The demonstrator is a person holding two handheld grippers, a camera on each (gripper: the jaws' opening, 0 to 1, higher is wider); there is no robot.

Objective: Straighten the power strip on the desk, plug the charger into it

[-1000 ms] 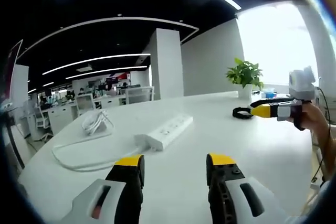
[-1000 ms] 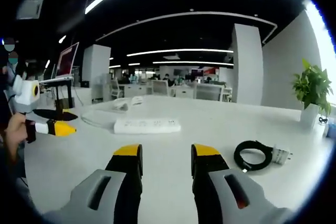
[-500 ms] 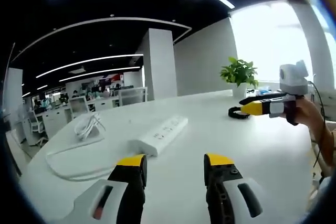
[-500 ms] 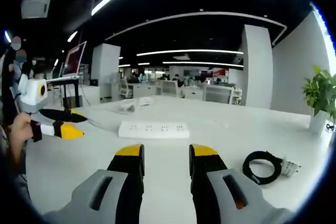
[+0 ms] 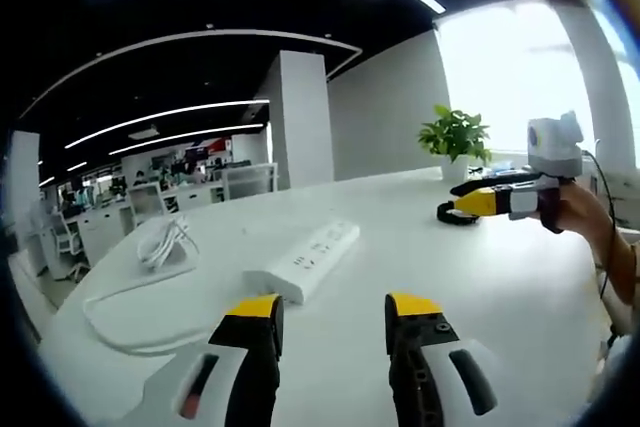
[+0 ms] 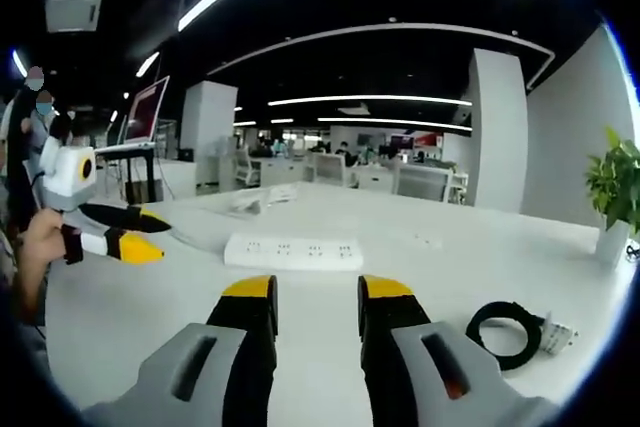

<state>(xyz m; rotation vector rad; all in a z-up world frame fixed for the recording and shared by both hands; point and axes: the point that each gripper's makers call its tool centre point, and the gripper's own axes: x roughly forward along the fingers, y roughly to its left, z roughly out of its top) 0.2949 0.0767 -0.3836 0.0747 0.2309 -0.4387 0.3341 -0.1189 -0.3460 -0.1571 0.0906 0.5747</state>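
- Two grippers over the desk (image 5: 520, 287), both empty, nothing grasped yet.
- Left gripper (image 5: 331, 305): jaws parted with a clear gap, held above the desk just short of the strip (image 5: 305, 261).
- Right gripper (image 6: 304, 290): jaws parted too, also empty; in the left gripper view it sits off at the right, near the charger.
- Strip lies flat mid-desk, slanted in the left gripper view, roughly crosswise in the right gripper view (image 6: 291, 251); not straightened yet, by my read.
- Strip's cord (image 5: 130, 292) loops off to the left and ends in a bundle further back.
- Charger (image 6: 556, 335) with its coiled black cable (image 6: 505, 332) lies well apart from the strip, toward the plant (image 5: 456, 137).
- Risk: pushing one end of the strip may spin it too far, or the slack cord may drag and pull it back askew.
- Risk: lifting the charger by its cable could let the plug hang and miss the sockets.
- Versus 1.0 s ago: the strip sits larger and nearer the jaws in both views, so both cameras have moved in; the strip itself looks unmoved.
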